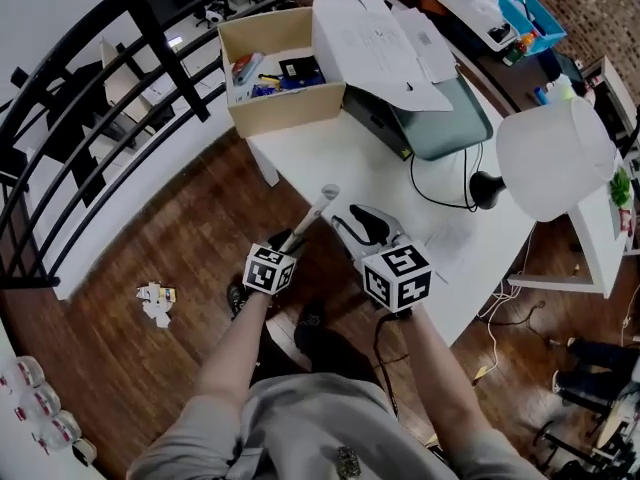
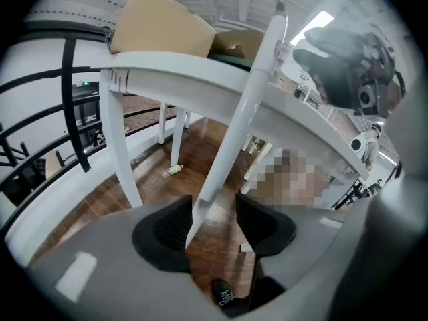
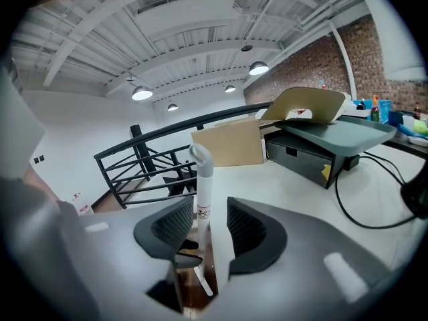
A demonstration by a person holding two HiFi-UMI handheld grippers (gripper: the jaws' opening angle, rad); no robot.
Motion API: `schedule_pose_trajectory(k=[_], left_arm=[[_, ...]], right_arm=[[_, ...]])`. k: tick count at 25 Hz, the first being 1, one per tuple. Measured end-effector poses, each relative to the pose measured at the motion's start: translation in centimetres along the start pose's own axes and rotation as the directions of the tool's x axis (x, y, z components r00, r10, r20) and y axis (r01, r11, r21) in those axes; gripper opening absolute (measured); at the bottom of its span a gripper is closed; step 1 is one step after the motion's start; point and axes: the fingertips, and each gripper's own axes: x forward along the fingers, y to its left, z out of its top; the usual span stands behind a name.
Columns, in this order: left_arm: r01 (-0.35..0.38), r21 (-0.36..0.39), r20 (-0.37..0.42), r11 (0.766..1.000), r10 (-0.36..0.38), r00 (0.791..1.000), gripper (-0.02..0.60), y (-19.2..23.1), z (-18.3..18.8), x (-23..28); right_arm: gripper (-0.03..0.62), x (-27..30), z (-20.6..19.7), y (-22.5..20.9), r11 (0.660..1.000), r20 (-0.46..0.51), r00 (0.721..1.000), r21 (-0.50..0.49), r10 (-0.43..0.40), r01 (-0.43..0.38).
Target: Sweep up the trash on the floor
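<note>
Evidently nothing is swept yet: the trash [image 1: 155,301] is left on the floor [image 1: 150,238], and the white handle [image 2: 234,126] is merely straddled, ungripped, by the spread left gripper [image 2: 212,223] and right gripper [image 3: 210,223].

long handle [image 1: 312,211]: white. table [image 1: 315,158]: white. floor [image 1: 140,218]: brown, wood-grain pattern. trash [image 1: 156,302]: white with 1 yellowish patch. cardboard box [image 1: 290,108]: tan. railing [image 1: 165,48]: black. printer [image 1: 440,128]: grey body, white top. lamp shade [image 1: 555,158]: white.
</note>
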Motion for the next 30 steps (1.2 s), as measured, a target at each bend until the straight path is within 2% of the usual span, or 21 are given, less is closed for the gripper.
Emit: schedule_pose_trajectory(k=[2,4,5,6,7,8,10,13,17,20,24,30], left_arm=[[-0.013,-0.005,0.026,1.0,0.013,1.0,0.187,-0.3,0.4,-2.2],[-0.044,-0.016,0.071,0.999,0.045,0.996,0.181,0.3,0.9,-5.3],[-0.061,-0.024,0.1,0.998,0.063,0.993,0.155,0.8,1.2,-7.1],[-0.076,-0.035,0.133,0.996,0.08,0.988,0.1,1.3,1.7,-9.1],[-0.085,-0.049,0.172,0.995,0.092,0.981,0.038,1.7,2.2,-11.1],[-0.089,-0.063,0.214,0.994,0.101,0.972,0.005,2.0,2.7,-13.3],[-0.103,-0.078,0.296,0.992,0.122,0.947,0.005,2.7,3.4,-18.1],[-0.165,-0.084,0.392,0.983,0.184,0.901,0.005,4.2,3.2,-26.0],[-0.251,-0.119,0.475,0.961,0.277,0.835,0.005,6.3,1.8,-36.9],[-0.314,-0.197,0.515,0.929,0.371,0.773,0.005,7.8,-1.0,-44.6],[-0.362,-0.303,0.544,0.882,0.472,0.694,0.005,10.0,-6.1,-53.6],[-0.44,-0.365,0.561,0.82,0.572,0.599,0.005,11.6,-10.8,-64.0]], right_arm=[[0.133,-0.7,0.2,0.3,1.0,0.003,1.0,0.013,-0.018,0.018],[0.072,-0.9,0.9,1.7,1.0,0.019,1.0,0.023,-0.017,0.016],[0.021,-0.9,1.3,2.9,1.0,0.027,1.0,0.02,-0.005,0.005],[0.0,-0.7,1.8,4.2,1.0,0.035,0.999,0.012,0.014,-0.015],[0.0,-0.4,2.2,5.6,0.999,0.041,0.998,0.001,0.039,-0.04],[0.0,0.0,2.7,7.1,0.998,0.046,0.997,-0.01,0.068,-0.067],[0.0,1.1,3.4,10.8,0.99,0.05,0.99,-0.046,0.134,-0.131],[0.0,3.3,4.1,18.4,0.957,0.037,0.966,-0.152,0.255,-0.246],[0.0,5.7,5.0,30.2,0.891,0.026,0.913,-0.234,0.406,-0.389],[0.0,6.9,4.8,38.8,0.829,-0.009,0.865,-0.282,0.501,-0.483],[0.0,8.1,3.7,48.7,0.755,-0.051,0.807,-0.321,0.588,-0.571],[0.0,8.8,2.6,59.7,0.664,-0.084,0.732,-0.363,0.676,-0.654]])
